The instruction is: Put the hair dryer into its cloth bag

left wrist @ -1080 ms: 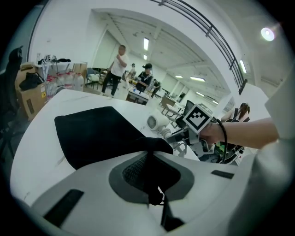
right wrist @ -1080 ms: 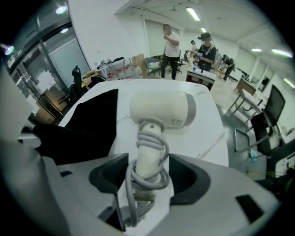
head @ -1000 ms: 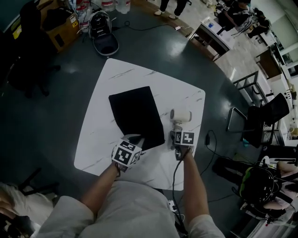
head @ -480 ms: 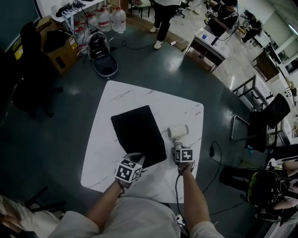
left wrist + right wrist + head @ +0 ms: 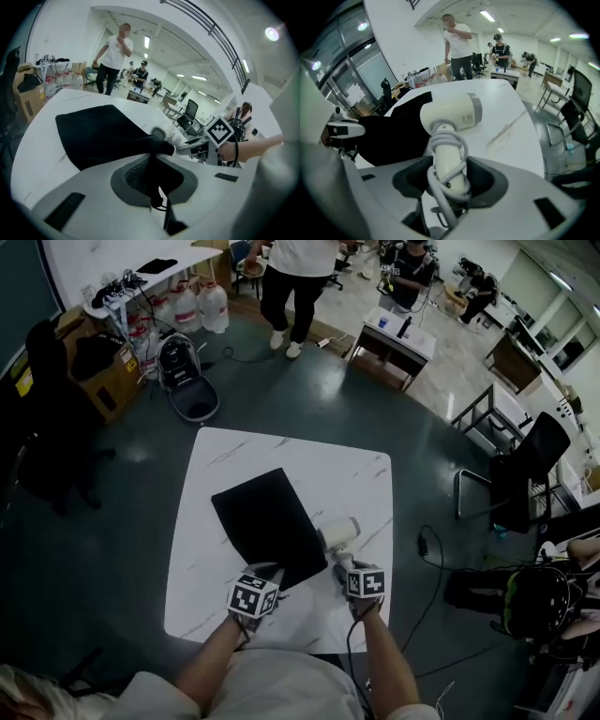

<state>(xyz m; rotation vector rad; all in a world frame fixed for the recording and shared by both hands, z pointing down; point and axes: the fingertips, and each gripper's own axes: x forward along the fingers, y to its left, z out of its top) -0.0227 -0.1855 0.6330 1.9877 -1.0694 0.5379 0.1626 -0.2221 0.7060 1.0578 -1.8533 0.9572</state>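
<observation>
The black cloth bag (image 5: 265, 524) lies flat on the white marble table (image 5: 220, 474). My left gripper (image 5: 270, 571) is shut on the bag's near corner, and the cloth (image 5: 98, 133) bunches up between its jaws (image 5: 152, 164). The white hair dryer (image 5: 338, 532) lies just right of the bag's near edge, its barrel pointing away. My right gripper (image 5: 345, 564) has the dryer's handle (image 5: 449, 161), wound with its cord, between its jaws, which are closing and touch it on both sides. The left gripper view shows the dryer's round grille (image 5: 161, 133) past the bag's lifted corner.
A person (image 5: 292, 277) stands beyond the table's far side. A black chair (image 5: 530, 465) is to the right. A black case (image 5: 180, 381), boxes and water bottles sit on the floor at the back left. A cable (image 5: 424, 549) trails beside the table's right edge.
My right gripper has carried the hair dryer left, from near the table's right edge up to the bag's near edge. The left gripper has stayed clamped on the bag's corner.
</observation>
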